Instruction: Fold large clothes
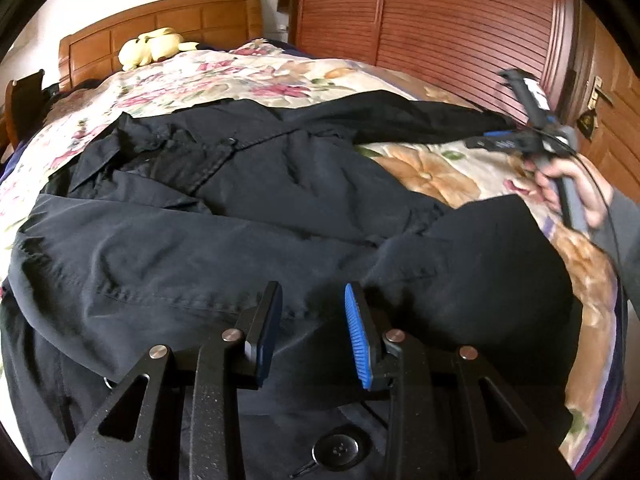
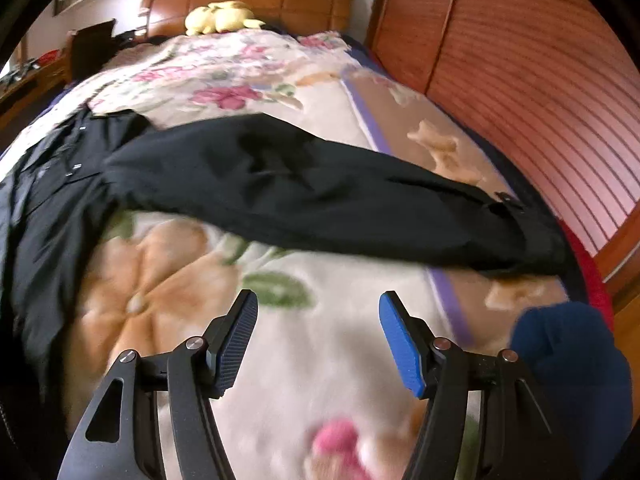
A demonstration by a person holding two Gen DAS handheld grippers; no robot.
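My left tongs (image 1: 310,336), black-armed with blue ribbed pads, are hovering partly open over the lower front of the large black woven coat (image 1: 224,216), and nothing is sitting between the pads; I am keeping them narrow, I judge, so they can pinch a thin fold of cloth. My right tongs (image 2: 318,340) are standing wider apart and gripping nothing, with only the cream flowered blanket (image 2: 340,352) showing between their pads. I am holding them out to the side, in my hand (image 1: 572,188), because the coat's long black sleeve (image 2: 320,192) is lying stretched across the bed toward the reddish slatted wardrobe doors (image 2: 540,92), and that sleeve looks like the next part to bring in. The coat itself is lying spread open on the bed, collar toward the wooden headboard (image 1: 160,24), where a yellow plush toy (image 1: 154,46) is resting well clear of the work.
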